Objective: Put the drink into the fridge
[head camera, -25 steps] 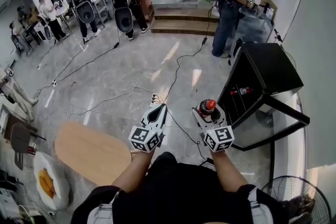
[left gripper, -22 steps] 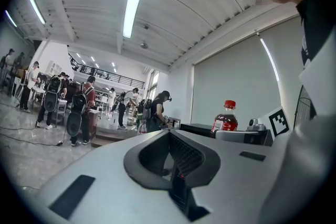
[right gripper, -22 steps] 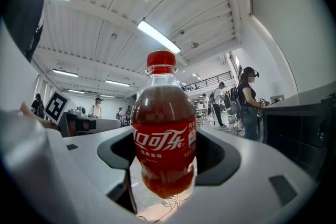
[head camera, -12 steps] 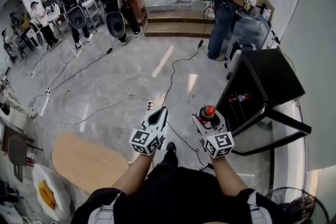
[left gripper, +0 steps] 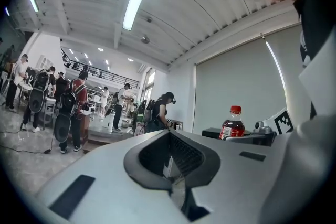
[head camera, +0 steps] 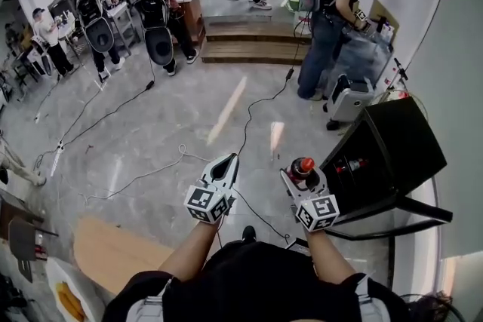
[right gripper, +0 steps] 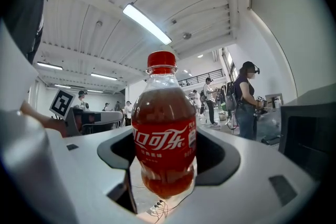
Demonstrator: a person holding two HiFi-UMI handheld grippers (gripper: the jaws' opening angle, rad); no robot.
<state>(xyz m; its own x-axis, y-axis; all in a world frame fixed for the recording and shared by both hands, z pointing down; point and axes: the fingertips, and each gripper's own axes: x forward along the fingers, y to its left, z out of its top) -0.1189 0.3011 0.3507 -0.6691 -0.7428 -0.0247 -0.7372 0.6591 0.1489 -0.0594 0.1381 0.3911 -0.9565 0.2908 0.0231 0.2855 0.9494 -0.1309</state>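
A cola bottle (right gripper: 164,134) with a red cap and red label stands upright between the jaws of my right gripper (right gripper: 168,152), which is shut on it. In the head view the bottle (head camera: 303,164) is held above the grey floor, just left of the black fridge (head camera: 396,139). The fridge's front is open, its door (head camera: 392,206) swung out low to the right, and a red-labelled bottle (head camera: 355,164) lies inside. My left gripper (head camera: 226,164) hangs beside the right one. Its jaws meet with nothing held (left gripper: 176,152). The bottle (left gripper: 232,123) also shows in the left gripper view.
Black cables (head camera: 253,113) trail over the floor ahead. A person (head camera: 332,19) stands by a white unit (head camera: 351,98) beyond the fridge. Wooden steps (head camera: 249,49) and several people with backpacks are farther back. A wooden tabletop (head camera: 113,253) lies at lower left.
The head view has moved forward: the wooden table has slid down and left, the fridge sits lower right. Both grippers keep their pose, and the right still holds the bottle.
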